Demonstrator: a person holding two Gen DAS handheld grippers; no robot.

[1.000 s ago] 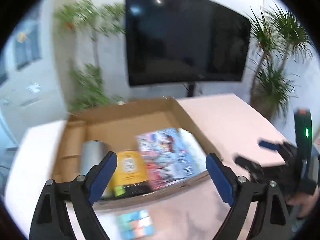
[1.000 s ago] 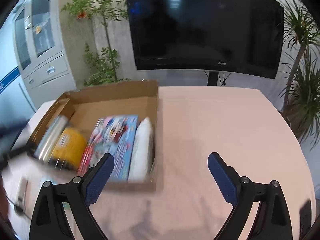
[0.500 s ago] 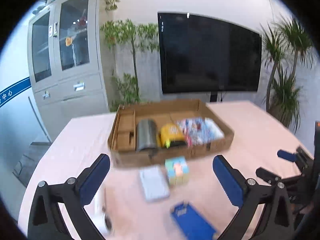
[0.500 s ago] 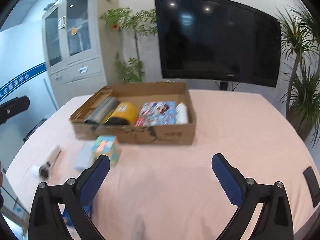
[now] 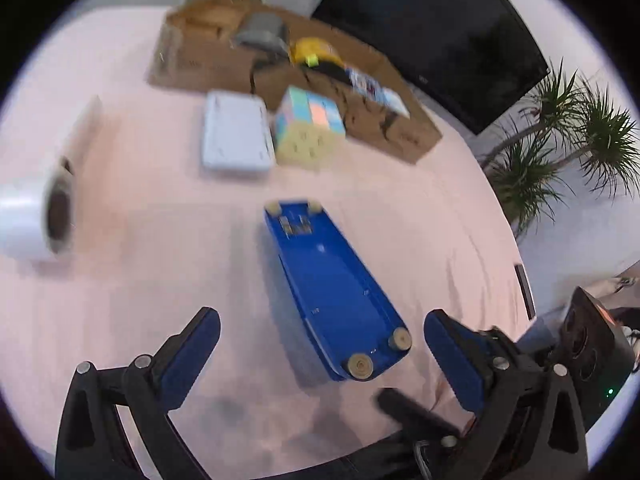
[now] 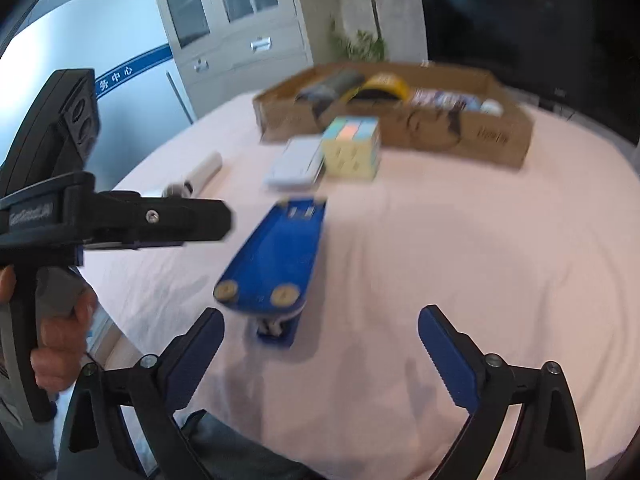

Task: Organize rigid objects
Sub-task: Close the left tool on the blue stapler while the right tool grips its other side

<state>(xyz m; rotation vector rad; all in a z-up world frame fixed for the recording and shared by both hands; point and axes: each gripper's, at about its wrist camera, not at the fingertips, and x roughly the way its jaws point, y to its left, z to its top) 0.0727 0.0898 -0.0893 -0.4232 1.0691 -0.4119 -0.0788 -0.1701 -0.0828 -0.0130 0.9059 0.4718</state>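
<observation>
A blue stapler (image 5: 332, 284) (image 6: 276, 256) lies upside down on the pink tablecloth, its round feet facing up. My left gripper (image 5: 322, 320) stands open just short of the stapler's near end, not touching it. My right gripper (image 6: 320, 316) hovers to the right of that same end; its jaws are closing with nothing between them. Further back sit a pastel cube (image 5: 308, 120) (image 6: 352, 146), a flat white box (image 5: 236, 136) (image 6: 296, 162) and a white roll (image 5: 32, 220) (image 6: 200, 172).
A cardboard box (image 5: 200, 60) (image 6: 460, 136) at the far side holds a grey cylinder, a yellow item, a booklet and a white bottle. A dark phone (image 5: 524, 292) lies by the right table edge. A hand (image 6: 60, 320) holds the left gripper's handle at the left.
Both grippers have pulled back from the cardboard box towards the near table edge and tipped downward. The blue stapler, cube, white box and roll have come into view.
</observation>
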